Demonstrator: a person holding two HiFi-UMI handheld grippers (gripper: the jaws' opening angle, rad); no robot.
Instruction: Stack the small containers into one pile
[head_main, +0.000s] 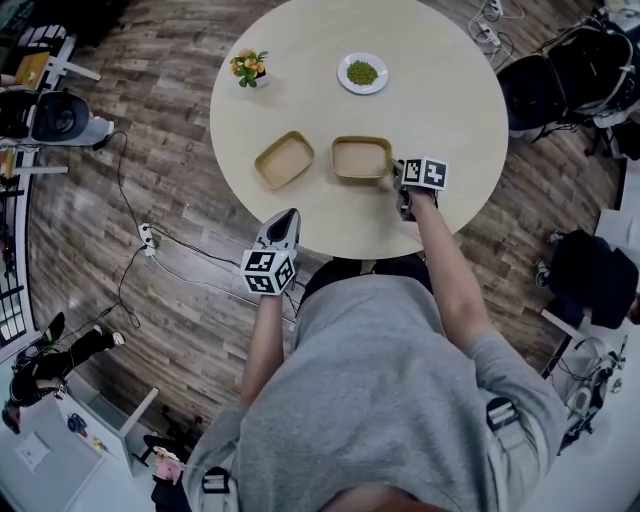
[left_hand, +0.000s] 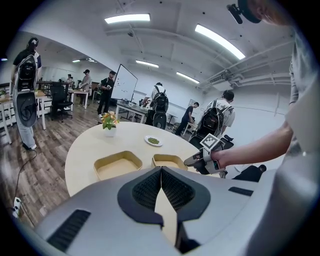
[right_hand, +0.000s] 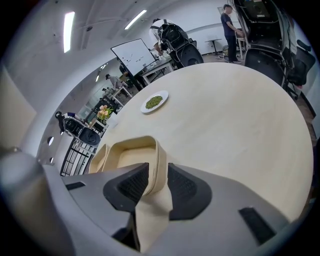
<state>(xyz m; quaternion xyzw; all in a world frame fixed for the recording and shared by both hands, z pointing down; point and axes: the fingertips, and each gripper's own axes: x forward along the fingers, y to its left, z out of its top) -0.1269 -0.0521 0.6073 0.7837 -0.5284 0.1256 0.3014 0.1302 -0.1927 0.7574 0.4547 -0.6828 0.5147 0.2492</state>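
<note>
Right gripper (right_hand: 157, 172) fills my near view, jaws apart and straddling the side wall of the right container (right_hand: 131, 152): one pad inside the basin and seemingly against the wall, the other outside with a sliver of gap, so not clamped

Left container (right_hand: 100, 157) sits just past that one on its far side, apart from it, both flat on the round table (head_main: 440, 90)

Further ahead of the right gripper I see a white plate (head_main: 362, 73) of green bits, and off to its left a small flower pot (head_main: 249, 68), both well apart from the containers

Left gripper (head_main: 290, 215) is back off the table edge over the wood floor, jaws pressed together with nothing between them; from it both containers lie ahead, the left one nearer

Pose: right forearm reaches out over the table rim, gripper tipped steeply down onto the container's wall, marker cube facing up; left forearm stays close to the torso, its gripper angled gently down toward the table
</note>
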